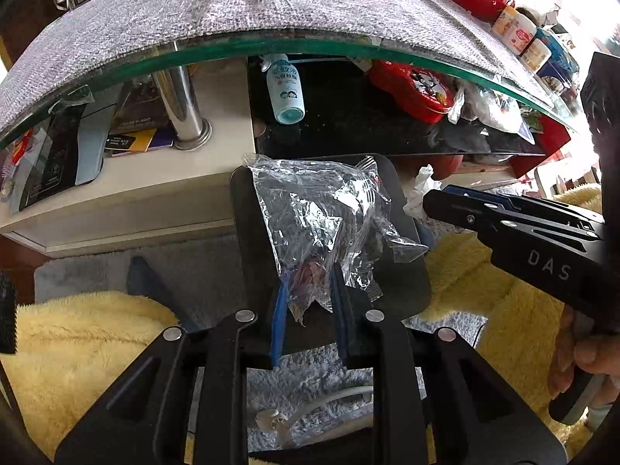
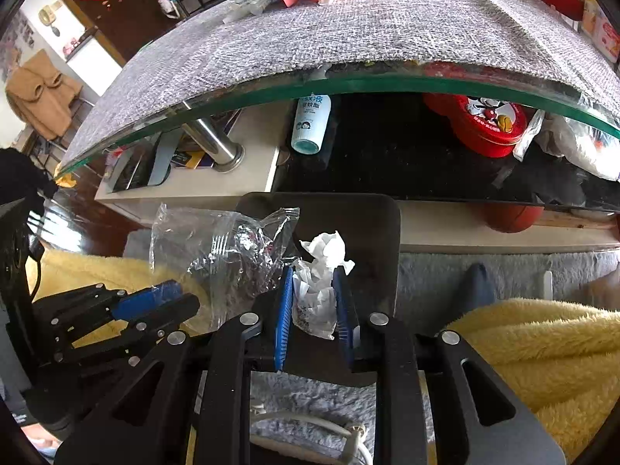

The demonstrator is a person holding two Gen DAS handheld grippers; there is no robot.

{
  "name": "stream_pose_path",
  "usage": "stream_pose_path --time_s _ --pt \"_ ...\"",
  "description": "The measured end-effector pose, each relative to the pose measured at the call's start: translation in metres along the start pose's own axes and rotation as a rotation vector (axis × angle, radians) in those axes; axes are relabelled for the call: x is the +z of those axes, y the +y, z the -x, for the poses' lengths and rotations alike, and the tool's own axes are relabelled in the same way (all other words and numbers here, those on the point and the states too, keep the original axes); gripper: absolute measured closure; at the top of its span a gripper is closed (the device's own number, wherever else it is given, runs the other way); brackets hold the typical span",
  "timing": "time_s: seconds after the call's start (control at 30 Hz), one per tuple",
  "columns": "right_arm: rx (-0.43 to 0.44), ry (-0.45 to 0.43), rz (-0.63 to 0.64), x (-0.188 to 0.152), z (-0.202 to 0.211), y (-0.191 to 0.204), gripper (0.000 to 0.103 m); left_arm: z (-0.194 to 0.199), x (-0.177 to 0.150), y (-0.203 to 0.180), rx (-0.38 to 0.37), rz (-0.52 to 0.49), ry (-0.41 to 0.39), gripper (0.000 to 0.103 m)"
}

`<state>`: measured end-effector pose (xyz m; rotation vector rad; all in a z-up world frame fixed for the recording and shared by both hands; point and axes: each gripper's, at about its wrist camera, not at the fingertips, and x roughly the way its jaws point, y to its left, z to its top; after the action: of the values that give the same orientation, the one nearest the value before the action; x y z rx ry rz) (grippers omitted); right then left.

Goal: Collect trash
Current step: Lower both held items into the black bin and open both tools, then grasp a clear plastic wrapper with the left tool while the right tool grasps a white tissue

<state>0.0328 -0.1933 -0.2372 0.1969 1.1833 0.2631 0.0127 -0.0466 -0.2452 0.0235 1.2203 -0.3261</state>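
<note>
Room: cluttered living space; a curved glass tabletop with a green edge (image 1: 271, 44) is covered by a grey woven mat (image 1: 193, 4), and a white lower shelf (image 1: 128, 190) is seen beneath it.
Floor: a grey shaggy rug (image 2: 484, 275) is laid under the table, flanked by yellow fleecy fabric (image 1: 77, 348).
Under-table items: a chrome cylindrical table leg (image 1: 182, 108), a pale blue plastic bottle lying on its side (image 1: 285, 91) and a red round tin printed with a cartoon mouse (image 2: 490, 124) are ranged from left to right.
Bin: a black rounded-square trash bin (image 2: 372, 232) is stood on the rug just before the shelf.
Left gripper (image 1: 310, 283): its blue-padded fingers are clamped on a crinkled clear plastic bag (image 1: 325, 209), which is held above the bin's opening.
Bag texture: glossy, creased, with a reddish scrap seen inside near the pads.
Right gripper (image 2: 316, 294): it is closed around a crumpled white paper tissue (image 2: 319, 271), held over the bin just beside the bag.
Tissue shape: wrinkled, bunched, with faint print on the lower part.
</note>
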Motion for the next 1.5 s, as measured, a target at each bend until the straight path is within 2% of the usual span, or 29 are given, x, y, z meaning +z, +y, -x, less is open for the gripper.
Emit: stream_pose_path --time_s 0.1,0.13,0.27,0.4,0.47,0.53,0.6,0.67,0.77,1.0,1.3,1.5 --pt "0.004 0.002 -0.002 0.002 -0.002 0.0 0.078 -0.003 0.001 0.001 -0.004 0.003 0.008 0.08" --pt "0.006 0.004 -0.005 0.003 -0.002 0.0 0.074 -0.004 0.001 0.0 -0.005 0.002 0.011 0.078" --pt "0.008 0.0 -0.015 0.006 -0.002 -0.001 0.062 -0.005 0.002 -0.001 -0.008 0.0 0.014 0.063" --pt "0.003 -0.007 -0.019 0.008 0.001 -0.002 0.044 -0.004 0.004 0.001 -0.005 0.007 0.008 0.05" --pt "-0.003 -0.013 -0.022 0.01 0.002 -0.004 0.036 -0.001 0.005 0.002 0.001 0.01 0.002 0.039" --pt "-0.011 -0.023 -0.029 0.014 0.006 -0.006 0.023 0.002 0.007 0.005 0.012 0.011 -0.009 0.032" --pt "-0.026 -0.039 -0.033 0.019 0.012 -0.008 0.015 0.007 0.009 0.008 0.03 0.014 -0.025 0.024" --pt "-0.038 -0.058 -0.035 0.026 0.019 -0.009 0.012 0.013 0.012 0.012 0.039 0.021 -0.04 0.015" --pt "-0.048 -0.089 -0.042 0.038 0.031 -0.012 0.012 0.022 0.019 0.017 0.048 0.028 -0.063 0.009" --pt "-0.059 -0.174 -0.05 0.073 0.06 -0.015 0.011 0.051 0.047 0.029 0.053 0.046 -0.141 0.008" --pt "-0.08 -0.242 -0.044 0.123 0.076 -0.017 0.011 0.076 0.108 0.037 0.082 0.028 -0.233 0.008" --pt "-0.08 -0.271 -0.045 0.158 0.077 -0.02 0.011 0.079 0.148 0.05 0.091 0.043 -0.27 0.008"
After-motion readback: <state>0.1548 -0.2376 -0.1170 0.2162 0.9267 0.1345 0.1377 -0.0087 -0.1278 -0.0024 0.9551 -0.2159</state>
